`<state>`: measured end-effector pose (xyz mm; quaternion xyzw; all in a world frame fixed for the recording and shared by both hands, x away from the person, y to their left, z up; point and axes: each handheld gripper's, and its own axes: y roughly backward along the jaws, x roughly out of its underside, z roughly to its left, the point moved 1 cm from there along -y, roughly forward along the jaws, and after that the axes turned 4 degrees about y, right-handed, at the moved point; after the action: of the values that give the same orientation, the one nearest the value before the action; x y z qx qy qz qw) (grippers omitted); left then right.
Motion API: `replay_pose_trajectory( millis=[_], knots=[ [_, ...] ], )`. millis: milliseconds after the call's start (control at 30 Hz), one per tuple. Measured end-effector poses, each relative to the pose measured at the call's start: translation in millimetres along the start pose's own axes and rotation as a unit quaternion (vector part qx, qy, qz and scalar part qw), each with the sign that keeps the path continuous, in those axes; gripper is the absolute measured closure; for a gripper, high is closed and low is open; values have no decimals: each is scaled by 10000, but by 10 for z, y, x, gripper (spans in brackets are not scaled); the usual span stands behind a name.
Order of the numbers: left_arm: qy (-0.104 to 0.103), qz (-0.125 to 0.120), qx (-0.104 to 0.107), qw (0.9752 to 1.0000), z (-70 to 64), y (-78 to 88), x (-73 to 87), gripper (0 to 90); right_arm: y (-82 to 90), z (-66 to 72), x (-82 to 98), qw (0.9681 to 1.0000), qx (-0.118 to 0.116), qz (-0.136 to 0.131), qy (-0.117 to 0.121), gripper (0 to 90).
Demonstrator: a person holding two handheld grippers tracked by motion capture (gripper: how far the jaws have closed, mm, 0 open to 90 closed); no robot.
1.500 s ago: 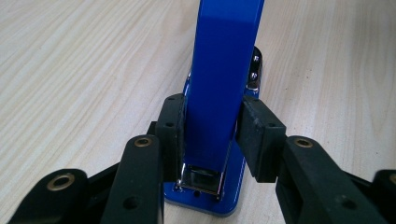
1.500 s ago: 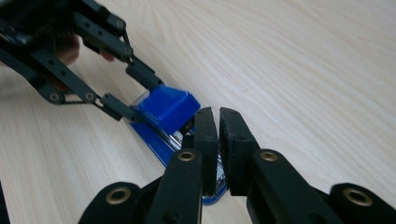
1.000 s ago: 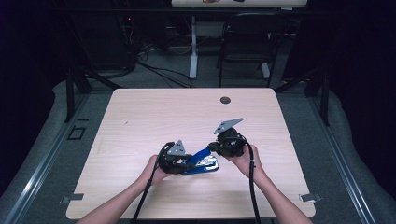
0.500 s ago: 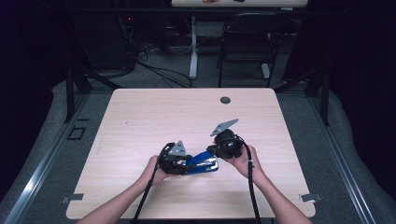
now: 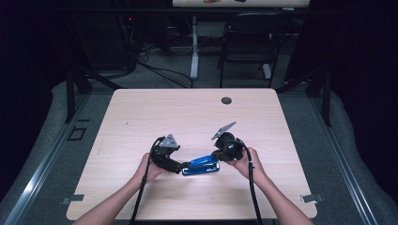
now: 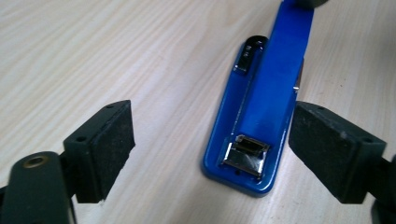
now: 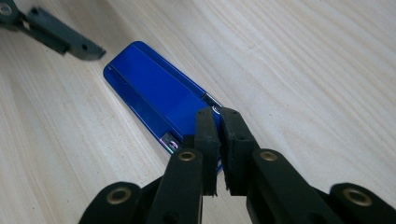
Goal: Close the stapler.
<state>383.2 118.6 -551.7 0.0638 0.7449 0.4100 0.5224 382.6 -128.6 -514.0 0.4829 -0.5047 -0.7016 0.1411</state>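
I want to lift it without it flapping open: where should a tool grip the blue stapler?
Probably across the blue stapler's base and raised arm together near the front end, coming from above. The arm is hinged up at an angle, so pinching top to bottom would likely close it.

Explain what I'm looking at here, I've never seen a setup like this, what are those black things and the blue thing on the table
A person sits at a wooden table holding a hand tool in each hand. Each tool is a two-jaw gripper with a small camera on it. The wide picture comes from a fixed camera above; the two close-ups look along each gripper's black jaws.

The blue thing is a stapler, lying on the table with its top arm raised from the base. The left gripper has just been opening: its jaws stand wide on either side of the stapler's front end, and the pads are not pressing it. The right gripper is shut, jaws nearly together, their tips at the stapler's far end; whether they pinch it, I cannot tell.
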Motion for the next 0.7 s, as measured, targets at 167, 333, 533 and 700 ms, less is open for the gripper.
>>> replay_pose_trajectory(
  millis=[167, 333, 533, 700],
  knots=[
    [148, -85, -117, 9998, 67, 58, 15, 108, -45, -1, 18, 9999, -61, 107, -17, 872],
    [198, -26, -213, 9996, 99, 67, 27, 82, -49, 4, 18, 9999, -64, 82, -32, 892],
    [249, -7, -250, 9994, 114, 62, 39, 55, -55, 1, 24, 10000, -86, 39, -13, 900],
    [274, 4, -241, 9993, 126, 79, 42, 47, -77, -49, 65, 9996, -229, -44, -180, 900]
  ],
)
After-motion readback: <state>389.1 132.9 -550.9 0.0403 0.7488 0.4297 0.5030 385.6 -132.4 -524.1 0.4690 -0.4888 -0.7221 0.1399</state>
